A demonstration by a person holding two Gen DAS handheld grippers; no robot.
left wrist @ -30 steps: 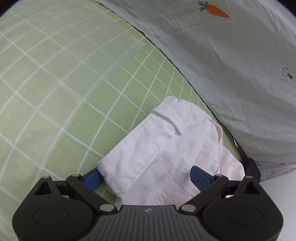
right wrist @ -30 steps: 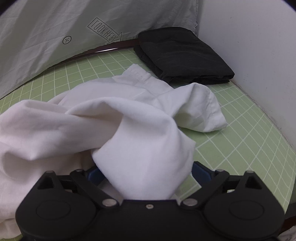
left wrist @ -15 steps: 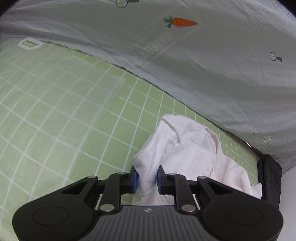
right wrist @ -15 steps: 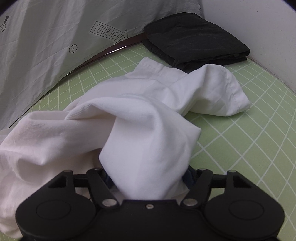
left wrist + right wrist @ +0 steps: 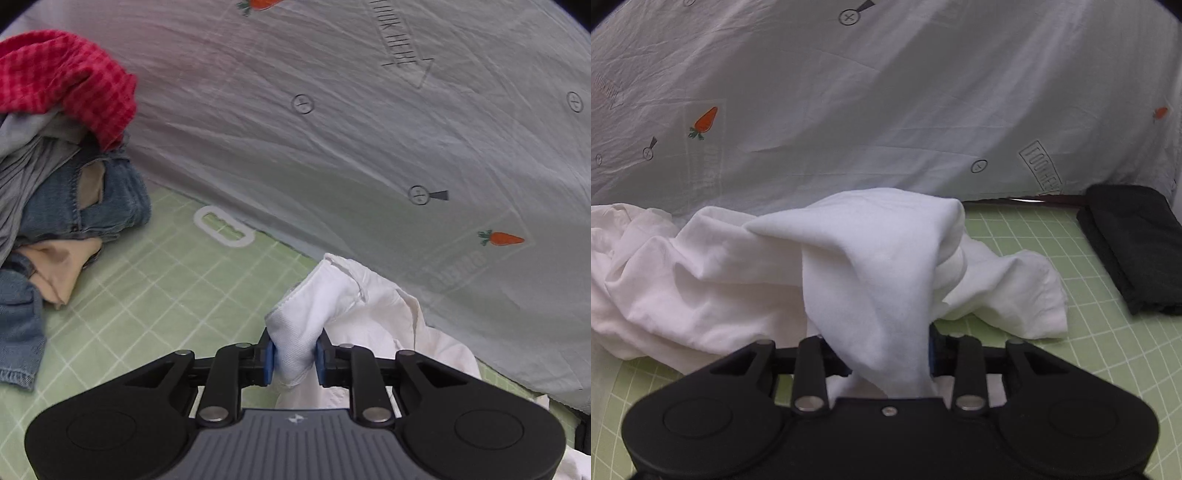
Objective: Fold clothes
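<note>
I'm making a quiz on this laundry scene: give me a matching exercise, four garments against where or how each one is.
Things:
1. white garment
2. black garment
3. red checked cloth
4. jeans

States:
a. folded flat on the green mat, far right
b. top of the unfolded pile
c. clamped in both grippers
d. in the pile, under the red cloth

Pairs: 1-c, 2-a, 3-b, 4-d
</note>
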